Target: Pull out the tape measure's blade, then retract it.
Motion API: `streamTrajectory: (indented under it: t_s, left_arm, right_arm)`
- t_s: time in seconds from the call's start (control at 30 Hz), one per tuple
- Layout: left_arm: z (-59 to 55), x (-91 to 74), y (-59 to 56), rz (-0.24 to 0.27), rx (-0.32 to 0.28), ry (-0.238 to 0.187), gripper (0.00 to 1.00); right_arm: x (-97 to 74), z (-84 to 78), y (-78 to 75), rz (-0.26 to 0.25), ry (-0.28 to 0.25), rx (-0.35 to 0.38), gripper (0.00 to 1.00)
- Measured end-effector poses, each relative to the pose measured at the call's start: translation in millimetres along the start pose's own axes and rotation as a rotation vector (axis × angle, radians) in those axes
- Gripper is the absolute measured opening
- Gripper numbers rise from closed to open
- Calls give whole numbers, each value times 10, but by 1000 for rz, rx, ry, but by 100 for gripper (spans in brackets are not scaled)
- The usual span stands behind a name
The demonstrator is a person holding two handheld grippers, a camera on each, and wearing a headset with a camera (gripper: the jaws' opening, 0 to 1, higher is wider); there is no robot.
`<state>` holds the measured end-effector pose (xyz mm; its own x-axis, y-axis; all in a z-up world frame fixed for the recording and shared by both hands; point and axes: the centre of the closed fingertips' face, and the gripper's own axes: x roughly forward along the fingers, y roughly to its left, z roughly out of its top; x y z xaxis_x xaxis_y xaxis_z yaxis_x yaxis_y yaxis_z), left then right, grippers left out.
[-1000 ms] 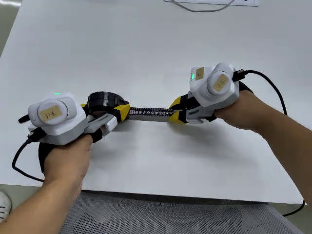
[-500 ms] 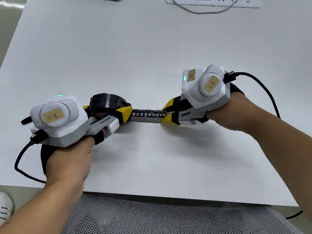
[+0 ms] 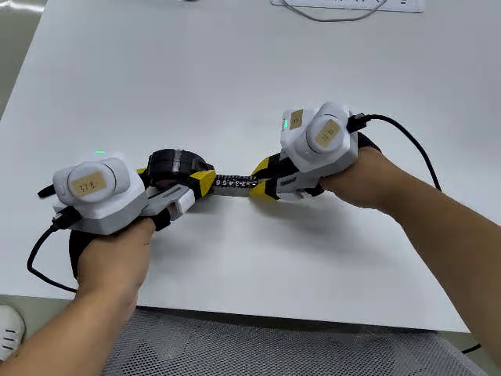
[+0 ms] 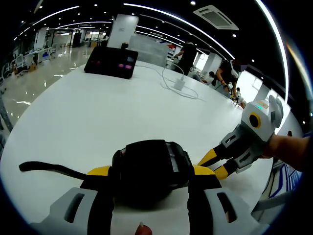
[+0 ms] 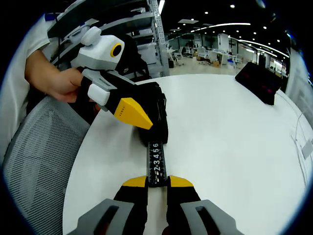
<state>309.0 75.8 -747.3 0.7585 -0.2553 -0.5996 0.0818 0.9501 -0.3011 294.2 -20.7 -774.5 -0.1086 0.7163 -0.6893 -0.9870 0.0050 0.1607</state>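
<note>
Head view: the tape measure case (image 3: 174, 166) is clamped by the left gripper (image 3: 190, 186) at the near side of the white table (image 3: 235, 70), likely so it's anchored against the pull. The blade (image 3: 233, 182) is pinched tight at its end by the right gripper (image 3: 258, 182), near the case. A short numbered stretch is held straight between them, probably so kinks are avoided.

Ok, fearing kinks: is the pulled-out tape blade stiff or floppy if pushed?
The black numbered blade spans straight between black case and right gripper, so probably stiff at this length. Pushed endwise, it likely slides back in.
</note>
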Motion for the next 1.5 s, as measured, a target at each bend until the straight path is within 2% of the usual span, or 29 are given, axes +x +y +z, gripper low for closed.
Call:
streamTrajectory:
  t_s: [1.5]
  left_arm:
    - [-5, -1, 0, -11, -2, 4, 56]
  right_arm:
    - [370, 350, 40, 2, -82, -5, 11]
